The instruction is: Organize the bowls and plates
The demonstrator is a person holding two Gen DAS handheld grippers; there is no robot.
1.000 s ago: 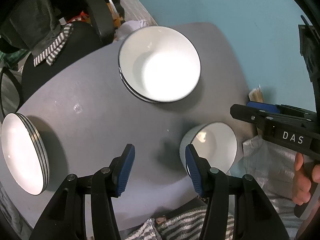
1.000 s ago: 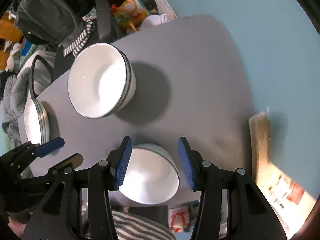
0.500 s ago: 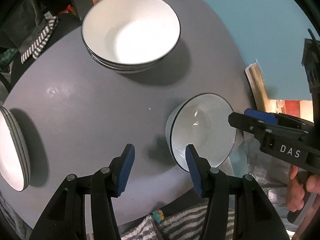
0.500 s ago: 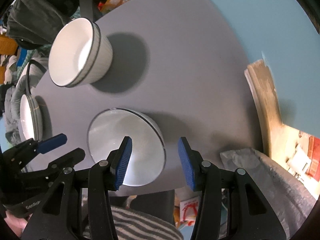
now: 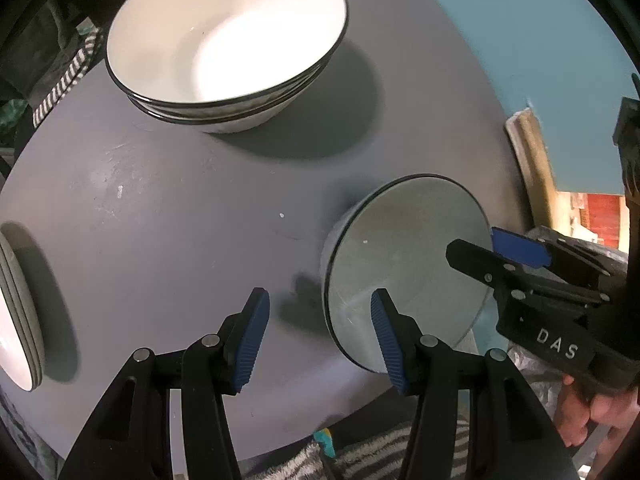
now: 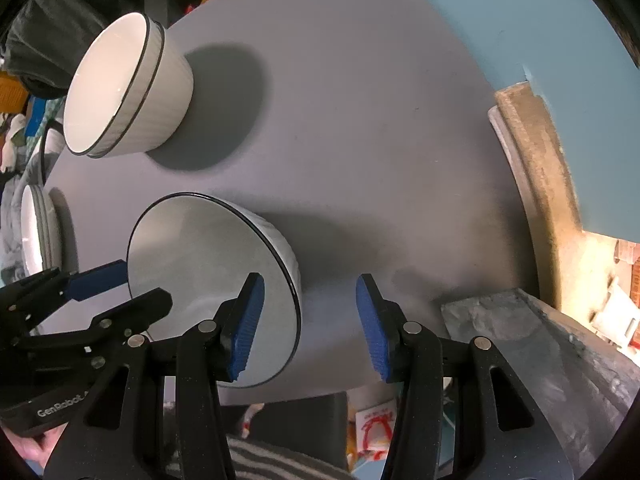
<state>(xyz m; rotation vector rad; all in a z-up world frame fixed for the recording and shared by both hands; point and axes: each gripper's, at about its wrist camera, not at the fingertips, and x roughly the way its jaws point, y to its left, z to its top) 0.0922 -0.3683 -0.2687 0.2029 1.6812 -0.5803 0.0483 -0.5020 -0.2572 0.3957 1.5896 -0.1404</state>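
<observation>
Both tools, the left tool (image 5: 318,338) and the right tool (image 6: 310,326), hang with jaws apart straddling opposite rims of the lone white dark-rimmed ceramic bowl (image 6: 208,276) at the lower edge of the grey round bench (image 6: 360,128), so each should seat evenly before clamping; whether any pad touches the rim is unclear, and the plate stack (image 5: 16,312) is cropped at the left edge.

White black-rimmed bowls (image 5: 224,40), grey table (image 5: 160,208), blue-padded black tools (image 5: 316,340).
</observation>
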